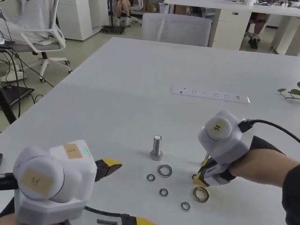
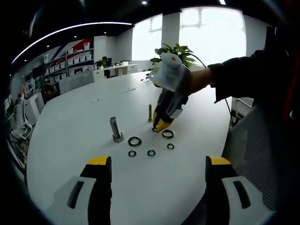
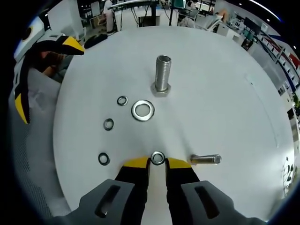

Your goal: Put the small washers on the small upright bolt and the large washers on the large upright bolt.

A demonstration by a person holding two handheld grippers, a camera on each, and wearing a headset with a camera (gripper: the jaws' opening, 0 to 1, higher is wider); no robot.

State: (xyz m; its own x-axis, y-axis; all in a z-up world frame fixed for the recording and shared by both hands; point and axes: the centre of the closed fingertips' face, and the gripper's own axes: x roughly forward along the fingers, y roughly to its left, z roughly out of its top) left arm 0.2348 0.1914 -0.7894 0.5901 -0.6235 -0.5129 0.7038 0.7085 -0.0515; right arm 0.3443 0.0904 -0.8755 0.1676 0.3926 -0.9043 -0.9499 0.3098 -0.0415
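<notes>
- Four small washers are lying flat on the white table (image 1: 117,93). Three of these small washers (image 3: 108,124) are forming a loose curving line in front of the right gripper (image 3: 158,163).
- The fourth small washer (image 3: 158,158) is sitting at the mouth of the gap between that gripper's yellow tips.
- The right gripper's jaws are standing narrow, one on each side of this washer. Whether they are pinching it or only flanking it cannot be told.
- One large washer (image 3: 143,110) is resting just beside the hex head of the large upright bolt (image 3: 162,75), which is standing on its head with the thread pointing up.
- A second large washer (image 1: 201,193), brass-tinted, is lying on the table just beside the right gripper (image 1: 199,179) in the head view.
- The small upright bolt (image 2: 150,112) is standing close beside the right gripper (image 2: 161,125) in the left gripper view. In the right gripper view it (image 3: 205,160) is showing near the jaws, on their right.
- The left gripper (image 2: 158,161) is hanging back from the washers with its jaws spread wide and nothing between them. The head view is showing it (image 1: 125,192) at the lower left, and the right gripper view is catching it (image 3: 47,75) at the left edge.
- A white power strip (image 1: 211,93) is lying farther along the table, well apart from the bolts.
- A grey chair (image 1: 176,28) is standing at the table's far edge, and a green plant (image 2: 176,50) is rising behind the right gripper in the left gripper view.
</notes>
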